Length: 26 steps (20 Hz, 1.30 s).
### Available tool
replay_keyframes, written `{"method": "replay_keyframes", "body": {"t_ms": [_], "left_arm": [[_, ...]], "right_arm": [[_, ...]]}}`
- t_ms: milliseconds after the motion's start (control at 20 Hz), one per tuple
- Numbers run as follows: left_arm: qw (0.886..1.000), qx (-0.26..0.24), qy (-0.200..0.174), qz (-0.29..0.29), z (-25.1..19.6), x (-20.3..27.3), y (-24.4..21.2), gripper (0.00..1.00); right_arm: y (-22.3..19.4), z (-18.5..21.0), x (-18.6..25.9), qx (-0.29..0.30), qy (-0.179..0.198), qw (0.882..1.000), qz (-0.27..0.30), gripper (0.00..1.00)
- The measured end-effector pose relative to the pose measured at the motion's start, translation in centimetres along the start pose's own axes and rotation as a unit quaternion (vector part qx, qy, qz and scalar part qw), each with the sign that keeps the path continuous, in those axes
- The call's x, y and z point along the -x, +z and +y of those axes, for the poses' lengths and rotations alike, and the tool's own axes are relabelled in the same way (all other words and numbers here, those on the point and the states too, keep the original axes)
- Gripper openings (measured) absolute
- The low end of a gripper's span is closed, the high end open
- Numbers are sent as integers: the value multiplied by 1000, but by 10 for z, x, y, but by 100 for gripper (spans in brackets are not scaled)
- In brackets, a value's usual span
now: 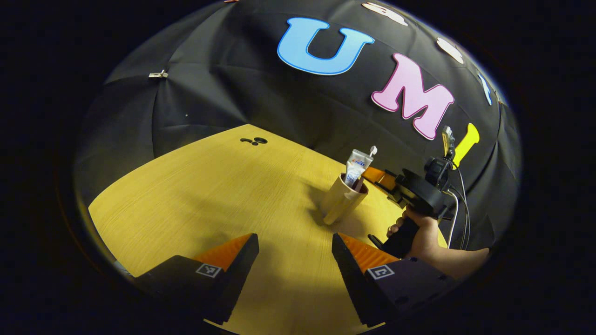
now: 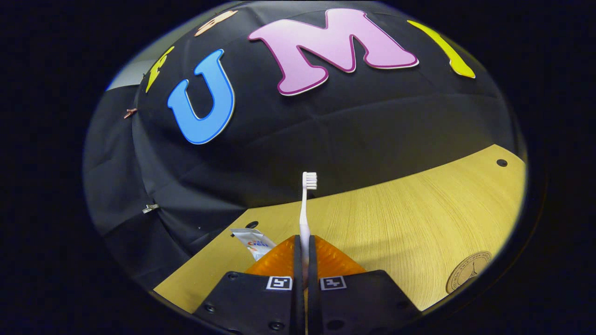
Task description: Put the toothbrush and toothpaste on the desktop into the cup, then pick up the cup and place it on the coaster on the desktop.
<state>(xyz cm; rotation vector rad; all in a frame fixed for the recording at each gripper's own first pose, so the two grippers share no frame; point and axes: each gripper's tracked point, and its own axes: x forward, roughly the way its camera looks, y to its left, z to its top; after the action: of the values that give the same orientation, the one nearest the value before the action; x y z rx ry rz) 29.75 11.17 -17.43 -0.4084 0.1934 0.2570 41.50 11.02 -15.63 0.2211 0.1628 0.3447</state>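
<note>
surface point(image 1: 209, 195) was yellow-tan wood with fine grain lines and a few small black holes. cup point(image 1: 339, 201) was beige outside, dark inside. toothpaste point(image 1: 357, 166) tube was white with red and blue print and a white cap. toothbrush point(image 2: 306, 204) was white, handle and bristles. coaster point(image 2: 468, 272) was tan with a dark ring and small dark emblem. wall cloth point(image 1: 223, 88) was black.

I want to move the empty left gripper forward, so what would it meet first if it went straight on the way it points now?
Probably nothing at first: ahead of the left gripper, jaws open, lies bare desktop, then the black booth wall. The cup holding the toothpaste sits off to the right of that line, though depth is unclear.
</note>
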Motion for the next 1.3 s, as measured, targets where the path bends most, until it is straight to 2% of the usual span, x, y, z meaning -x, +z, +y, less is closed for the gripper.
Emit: {"method": "replay_keyframes", "body": {"t_ms": [50,150,300,500,950,1300], "left_arm": [[1000,1,1,2,0,1,-2,98],[1000,5,0,4,-2,2,-3,98],[1000,-1,-2,1,-11,2,4,98],[1000,-26,-12,-4,-25,-6,21,98],[995,-93,-36,17,-60,-34,48,98],[981,-174,-52,71,-81,-74,40,97]], "right_arm": [[-2,-1,2,0,-2,1000,4,8],[-3,-6,10,-8,-6,1000,13,22],[12,-23,26,-12,-17,1000,4,76],[33,-63,48,-19,-51,998,6,98],[75,-189,106,-8,-155,988,5,98],[99,-287,154,-6,-224,975,2,98]]}}
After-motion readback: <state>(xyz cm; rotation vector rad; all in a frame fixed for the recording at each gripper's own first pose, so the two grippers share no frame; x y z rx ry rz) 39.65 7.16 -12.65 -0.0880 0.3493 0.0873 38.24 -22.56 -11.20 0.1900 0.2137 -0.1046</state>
